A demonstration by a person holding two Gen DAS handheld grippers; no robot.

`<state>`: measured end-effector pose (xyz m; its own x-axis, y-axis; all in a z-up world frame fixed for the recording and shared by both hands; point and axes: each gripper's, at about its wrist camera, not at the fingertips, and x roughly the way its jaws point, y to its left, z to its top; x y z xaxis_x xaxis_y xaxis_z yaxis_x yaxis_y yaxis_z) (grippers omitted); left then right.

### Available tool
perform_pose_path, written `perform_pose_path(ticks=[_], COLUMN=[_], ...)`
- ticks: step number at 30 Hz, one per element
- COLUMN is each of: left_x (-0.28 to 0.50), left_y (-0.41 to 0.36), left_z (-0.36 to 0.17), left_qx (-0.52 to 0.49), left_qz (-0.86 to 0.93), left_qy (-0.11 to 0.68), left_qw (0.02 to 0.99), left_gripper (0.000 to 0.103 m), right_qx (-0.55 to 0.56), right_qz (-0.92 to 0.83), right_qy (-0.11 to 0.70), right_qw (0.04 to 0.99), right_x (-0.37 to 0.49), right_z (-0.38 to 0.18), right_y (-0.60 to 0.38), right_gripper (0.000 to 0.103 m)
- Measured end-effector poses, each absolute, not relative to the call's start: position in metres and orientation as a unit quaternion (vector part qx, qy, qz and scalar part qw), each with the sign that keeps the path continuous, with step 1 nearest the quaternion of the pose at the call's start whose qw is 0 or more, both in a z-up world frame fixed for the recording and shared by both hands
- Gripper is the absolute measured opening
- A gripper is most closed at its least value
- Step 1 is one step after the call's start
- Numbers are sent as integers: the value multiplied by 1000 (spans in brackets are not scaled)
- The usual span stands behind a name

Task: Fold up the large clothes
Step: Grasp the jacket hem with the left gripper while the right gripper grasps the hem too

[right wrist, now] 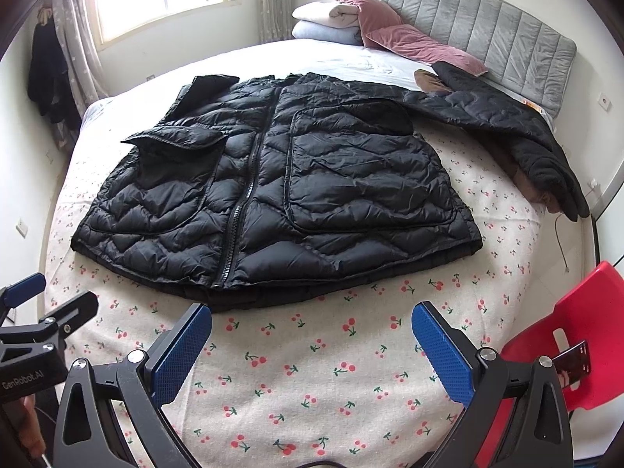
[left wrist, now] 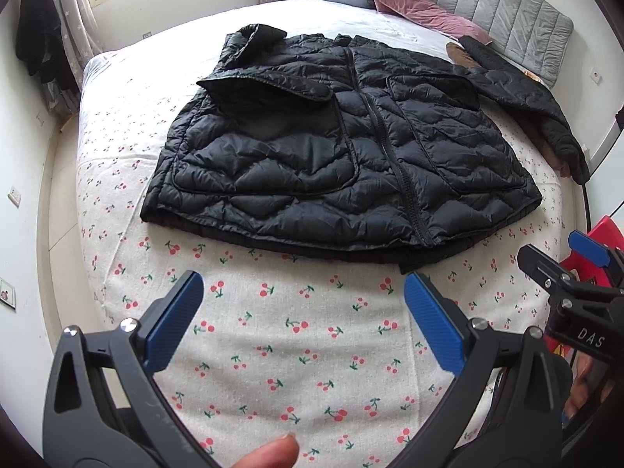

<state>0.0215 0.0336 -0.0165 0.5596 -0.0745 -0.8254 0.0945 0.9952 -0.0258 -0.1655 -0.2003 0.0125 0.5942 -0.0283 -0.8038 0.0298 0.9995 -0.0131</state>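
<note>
A black quilted puffer jacket (left wrist: 343, 152) lies front up and zipped on the bed, hem toward me; it also shows in the right wrist view (right wrist: 296, 187). Its left sleeve (left wrist: 257, 70) is folded across the chest. Its right sleeve (right wrist: 507, 124) stretches out toward the right edge of the bed. My left gripper (left wrist: 304, 296) is open and empty above the cherry-print sheet, short of the hem. My right gripper (right wrist: 312, 327) is open and empty, also just short of the hem. The right gripper shows at the right edge of the left wrist view (left wrist: 565, 265).
The bed (left wrist: 296, 351) has a cherry-print sheet. Folded blankets (right wrist: 327, 19) and pink pillows (right wrist: 409, 39) lie by the grey headboard (right wrist: 487, 19). A red chair (right wrist: 577, 335) stands to the right of the bed. Dark clothes (right wrist: 46, 74) hang by the window on the left.
</note>
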Motion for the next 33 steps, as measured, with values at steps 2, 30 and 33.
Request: perform_pose_path(ticks=[2, 30, 33], left_x=[29, 176, 176], left_y=[44, 196, 190], left_z=[-16, -87, -102], left_qx=[10, -94, -102], left_qz=[-46, -139, -133], left_qy=[451, 542, 549], left_qw=[891, 824, 819], left_gripper=[102, 76, 61], right_qx=[1, 129, 164], right_qz=[-23, 16, 4], right_qy=[455, 523, 531], right_qw=[890, 842, 831], right_x=[-156, -32, -19], right_z=[9, -56, -79], right_y=[-209, -417, -427], right_gripper=[103, 103, 92])
